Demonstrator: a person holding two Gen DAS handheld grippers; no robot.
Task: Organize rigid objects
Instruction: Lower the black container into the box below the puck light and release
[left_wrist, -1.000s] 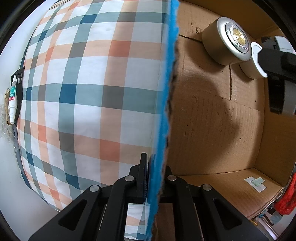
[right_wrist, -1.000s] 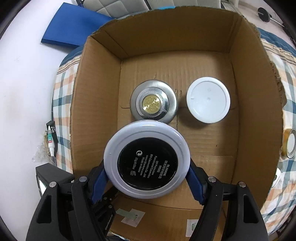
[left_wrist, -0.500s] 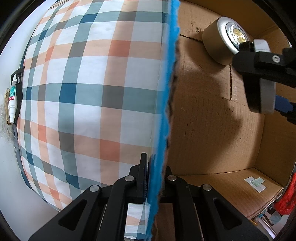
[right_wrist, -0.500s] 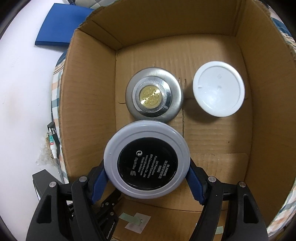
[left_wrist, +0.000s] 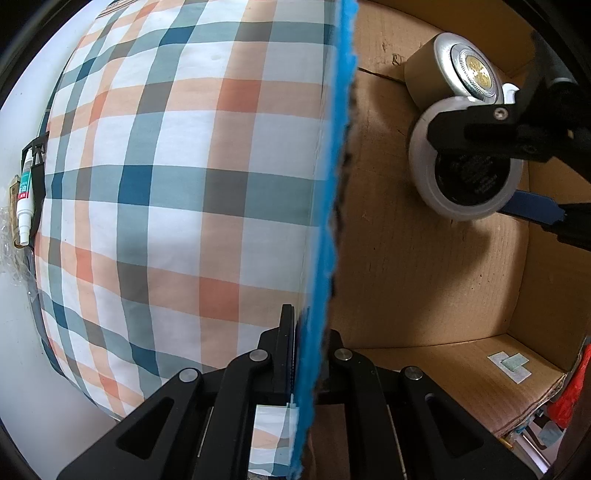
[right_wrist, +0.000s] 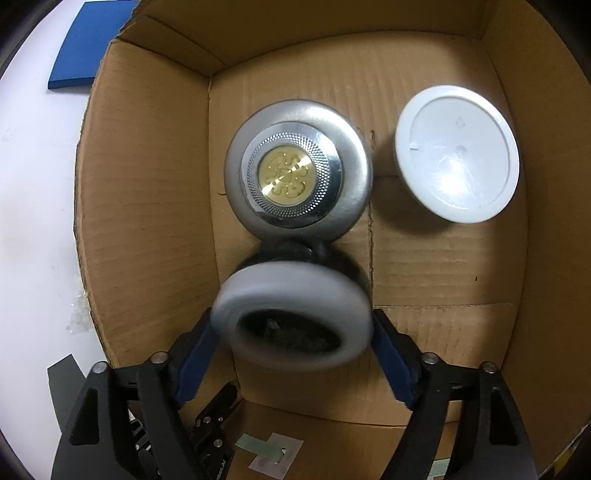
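**Third container going into the cardboard box**

The right tool (right_wrist: 295, 332) is clamped on a grey-rimmed black jar (right_wrist: 291, 325), low inside the cardboard box (right_wrist: 147, 206) at lower centre of the right wrist view, just below the silver gold-capped jar (right_wrist: 297, 168). The white-lidded jar (right_wrist: 456, 153) stands at upper right, apart. The left tool (left_wrist: 308, 354) is clamped on the box's blue-edged wall (left_wrist: 325, 206), steadying it. Judged progress: two containers placed, the third not yet released. Whether further items remain outside cannot be told.
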